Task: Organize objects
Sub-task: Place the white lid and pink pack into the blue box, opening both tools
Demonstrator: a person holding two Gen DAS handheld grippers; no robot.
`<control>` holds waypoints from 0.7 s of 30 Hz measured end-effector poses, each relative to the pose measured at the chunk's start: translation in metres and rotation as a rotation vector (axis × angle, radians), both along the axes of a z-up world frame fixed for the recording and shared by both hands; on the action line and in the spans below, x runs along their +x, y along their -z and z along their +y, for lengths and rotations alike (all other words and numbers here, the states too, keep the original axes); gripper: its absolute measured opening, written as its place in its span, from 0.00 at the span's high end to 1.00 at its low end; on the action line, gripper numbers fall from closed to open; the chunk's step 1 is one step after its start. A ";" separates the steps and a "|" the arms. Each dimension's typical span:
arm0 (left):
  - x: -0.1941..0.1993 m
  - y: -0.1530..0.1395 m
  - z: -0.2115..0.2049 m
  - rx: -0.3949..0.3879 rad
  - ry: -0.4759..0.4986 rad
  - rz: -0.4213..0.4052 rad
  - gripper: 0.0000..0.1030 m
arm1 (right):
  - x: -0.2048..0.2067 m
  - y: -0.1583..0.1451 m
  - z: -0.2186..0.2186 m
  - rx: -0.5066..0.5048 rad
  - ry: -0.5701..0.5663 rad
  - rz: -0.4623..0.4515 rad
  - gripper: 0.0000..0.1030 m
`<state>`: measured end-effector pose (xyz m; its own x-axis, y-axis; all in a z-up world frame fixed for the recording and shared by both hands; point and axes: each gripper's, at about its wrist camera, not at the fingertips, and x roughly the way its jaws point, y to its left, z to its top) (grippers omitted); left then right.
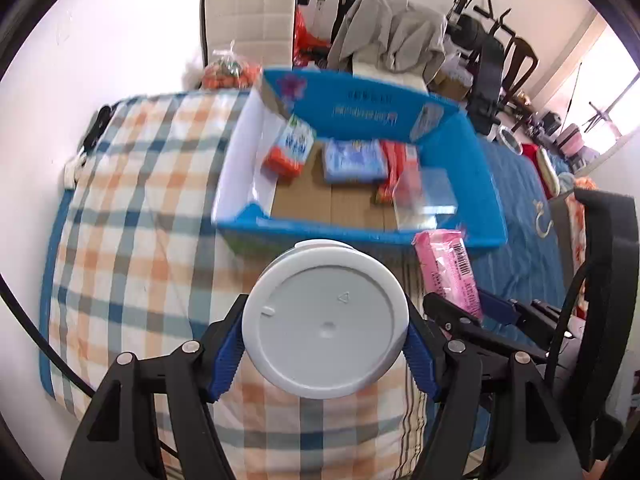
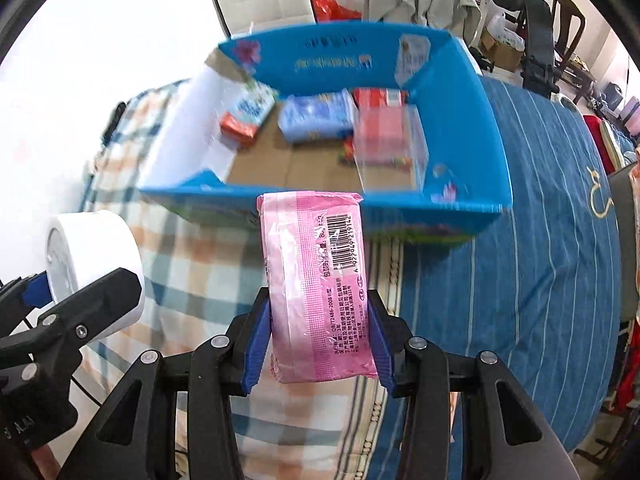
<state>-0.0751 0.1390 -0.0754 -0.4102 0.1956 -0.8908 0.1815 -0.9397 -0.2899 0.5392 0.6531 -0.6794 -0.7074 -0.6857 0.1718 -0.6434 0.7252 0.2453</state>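
Gripping a round white plastic tub point(image 1: 326, 322) across its width, the left gripper point(image 1: 325, 344) is standing at a mid opening, with its ribbed blue pads point(image 1: 226, 354) pressing on both sides of the tub. The flat lid is facing the left wrist camera, smooth, with a small moulded triangle and a centre dimple.

The right gripper point(image 2: 320, 336) is sitting narrow, clamping a pink soft plastic-wrapped pack point(image 2: 316, 284) between its blue pads point(image 2: 256, 344). The pack is glossy and crinkled, rectangular, with the barcode side facing the camera, and its far end is sticking out past the fingertips.

Both loads are hanging in the air over a checked orange-blue-white cloth point(image 1: 136, 216) on the bed, just short of the near wall of a blue open cardboard box point(image 2: 472, 128). The pink pack's far end is lining up with that near wall in the right wrist view. The white tub is sitting to the left of the pink pack, close beside it.

Inside the box, on the brown corrugated floor: an orange-and-white carton point(image 1: 290, 148) leaning at the left, a blue soft packet point(image 1: 352, 160) in the middle, a red pack point(image 1: 394, 164), and a clear plastic case point(image 2: 384, 144) at the right. Contents are motion-blurred, so labels are unreadable. A blue striped bedsheet point(image 2: 532, 264) is lying to the right of the checked cloth.
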 end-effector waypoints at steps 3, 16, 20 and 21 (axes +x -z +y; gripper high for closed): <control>-0.022 -0.008 -0.013 0.016 -0.006 0.011 0.34 | 0.000 0.016 0.001 -0.005 0.006 -0.076 0.54; -0.155 0.047 -0.052 0.099 0.001 -0.118 0.34 | -0.050 0.096 -0.042 -0.151 -0.058 -0.408 0.54; -0.177 0.073 -0.058 0.124 -0.012 -0.173 0.34 | -0.068 0.109 -0.067 -0.217 -0.067 -0.464 0.54; -0.180 0.080 -0.059 0.124 -0.008 -0.185 0.34 | -0.072 0.110 -0.072 -0.231 -0.072 -0.474 0.54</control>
